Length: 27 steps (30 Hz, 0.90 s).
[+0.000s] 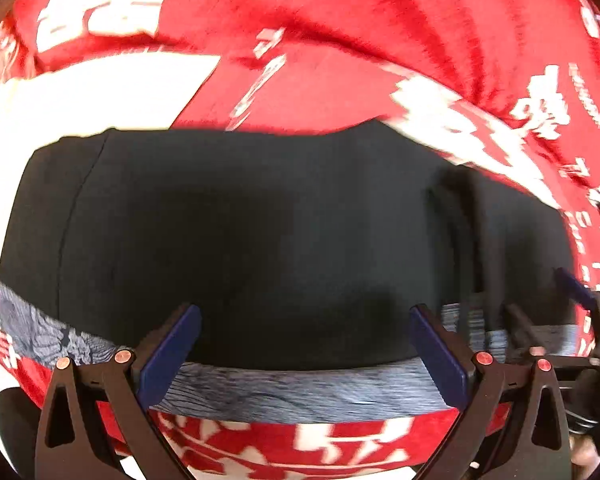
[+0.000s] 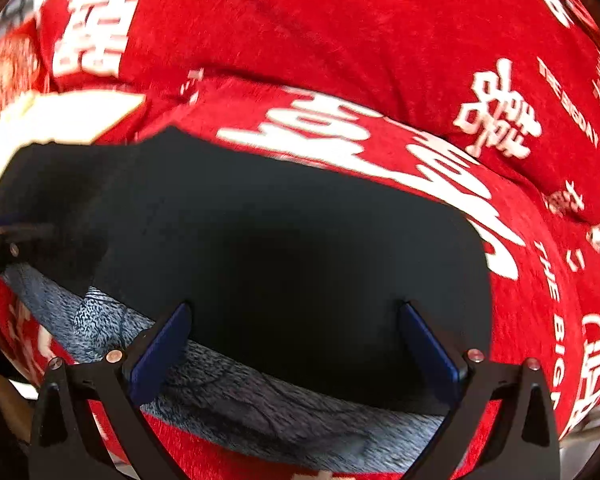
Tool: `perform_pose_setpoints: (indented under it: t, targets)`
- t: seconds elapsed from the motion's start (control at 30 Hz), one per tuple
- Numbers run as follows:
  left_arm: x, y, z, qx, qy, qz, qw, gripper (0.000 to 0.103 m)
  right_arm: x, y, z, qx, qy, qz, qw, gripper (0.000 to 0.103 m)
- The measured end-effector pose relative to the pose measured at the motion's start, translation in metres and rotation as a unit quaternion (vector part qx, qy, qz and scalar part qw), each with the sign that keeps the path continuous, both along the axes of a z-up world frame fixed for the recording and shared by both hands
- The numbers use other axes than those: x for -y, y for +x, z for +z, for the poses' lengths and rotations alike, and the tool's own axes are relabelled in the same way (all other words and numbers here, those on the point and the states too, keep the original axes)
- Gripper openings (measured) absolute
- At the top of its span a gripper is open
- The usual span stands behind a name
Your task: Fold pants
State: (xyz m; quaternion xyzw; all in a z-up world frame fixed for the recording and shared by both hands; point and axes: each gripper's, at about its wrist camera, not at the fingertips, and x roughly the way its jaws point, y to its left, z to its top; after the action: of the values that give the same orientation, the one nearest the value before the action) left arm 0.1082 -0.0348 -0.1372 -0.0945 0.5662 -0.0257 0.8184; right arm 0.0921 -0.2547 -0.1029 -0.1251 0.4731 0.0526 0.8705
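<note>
The dark pants (image 1: pixel 260 240) lie folded flat on a red blanket, with a grey-blue knitted waistband (image 1: pixel 300 392) along their near edge. They also fill the middle of the right wrist view (image 2: pixel 284 256), waistband (image 2: pixel 260 404) nearest. My left gripper (image 1: pixel 306 340) is open, its blue pads spread over the near edge of the pants, holding nothing. My right gripper (image 2: pixel 296 340) is open in the same way over the pants' near edge. The right gripper's tip (image 1: pixel 580 292) shows at the right edge of the left wrist view.
A red blanket with white characters (image 2: pixel 380 40) covers the surface all around the pants and bunches into folds behind them. A white patch (image 1: pixel 100 92) lies at the far left of the pants.
</note>
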Motion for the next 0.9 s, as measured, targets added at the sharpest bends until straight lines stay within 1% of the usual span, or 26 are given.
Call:
perform_pose_setpoints:
  t: [0.03, 0.07, 0.13, 0.17, 0.23, 0.3, 0.33, 0.4, 0.47, 0.53, 0.57, 0.6, 0.67, 0.77, 0.8, 0.83, 0.9]
  targets:
    - [-0.006, 0.001, -0.008, -0.01, -0.005, 0.006, 0.9999, 0.103, -0.004, 0.001, -0.001, 0.004, 0.002, 0.003, 1.0, 0.103]
    - [-0.008, 0.0, -0.01, -0.005, -0.009, 0.003, 0.9999, 0.103, -0.008, 0.003, -0.001, 0.002, 0.008, 0.004, 1.0, 0.103]
    - [-0.01, -0.004, -0.006, 0.004, 0.004, -0.005, 1.0, 0.103, -0.015, 0.006, 0.001, -0.008, 0.02, 0.007, 1.0, 0.103]
    - [-0.013, -0.007, -0.003, 0.008, 0.007, -0.006, 0.9999, 0.103, -0.02, 0.006, 0.003, -0.004, 0.015, 0.009, 1.0, 0.103]
    - [-0.024, -0.015, -0.001, 0.014, 0.005, 0.003, 0.9999, 0.103, -0.027, 0.006, 0.01, 0.009, 0.015, 0.018, 1.0, 0.103]
    - [-0.04, -0.02, -0.008, 0.009, 0.004, 0.021, 0.9997, 0.103, -0.034, 0.009, 0.018, 0.009, 0.037, 0.034, 0.999, 0.103]
    - [-0.048, -0.022, -0.013, 0.004, 0.001, 0.029, 0.9996, 0.103, -0.04, 0.012, 0.021, 0.007, 0.048, 0.047, 0.998, 0.103]
    - [-0.055, -0.026, -0.015, 0.008, -0.011, 0.029, 0.9995, 0.103, -0.057, 0.018, 0.027, 0.01, 0.052, 0.077, 0.996, 0.103]
    - [-0.06, -0.031, -0.007, 0.016, -0.018, 0.039, 0.999, 0.103, -0.075, 0.025, 0.03, 0.008, 0.053, 0.109, 0.993, 0.103]
    - [-0.068, -0.036, 0.0, 0.027, -0.032, 0.046, 0.998, 0.103, -0.102, 0.036, 0.034, 0.002, 0.059, 0.157, 0.986, 0.103]
    - [-0.073, -0.037, 0.0, 0.027, -0.035, 0.051, 0.9977, 0.103, -0.114, 0.043, 0.036, -0.003, 0.067, 0.184, 0.981, 0.103]
    - [-0.08, -0.039, -0.001, 0.026, -0.036, 0.058, 0.9973, 0.103, -0.131, 0.052, 0.038, -0.015, 0.083, 0.224, 0.971, 0.103]
    - [-0.093, -0.043, -0.005, 0.025, -0.043, 0.071, 0.9963, 0.103, -0.155, 0.066, 0.038, -0.042, 0.104, 0.277, 0.954, 0.103]
    - [-0.108, -0.047, -0.01, 0.028, -0.066, 0.075, 0.9946, 0.103, -0.198, 0.097, 0.031, -0.09, 0.119, 0.357, 0.922, 0.103]
    - [-0.109, -0.048, -0.014, 0.027, -0.068, 0.069, 0.9949, 0.103, -0.212, 0.109, 0.026, -0.111, 0.123, 0.379, 0.91, 0.103]
    - [-0.108, -0.048, -0.016, 0.027, -0.064, 0.065, 0.9955, 0.103, -0.225, 0.12, 0.02, -0.13, 0.122, 0.393, 0.902, 0.103]
    - [-0.102, -0.046, -0.018, 0.027, -0.045, 0.057, 0.997, 0.103, -0.248, 0.143, 0.001, -0.18, 0.128, 0.41, 0.885, 0.103]
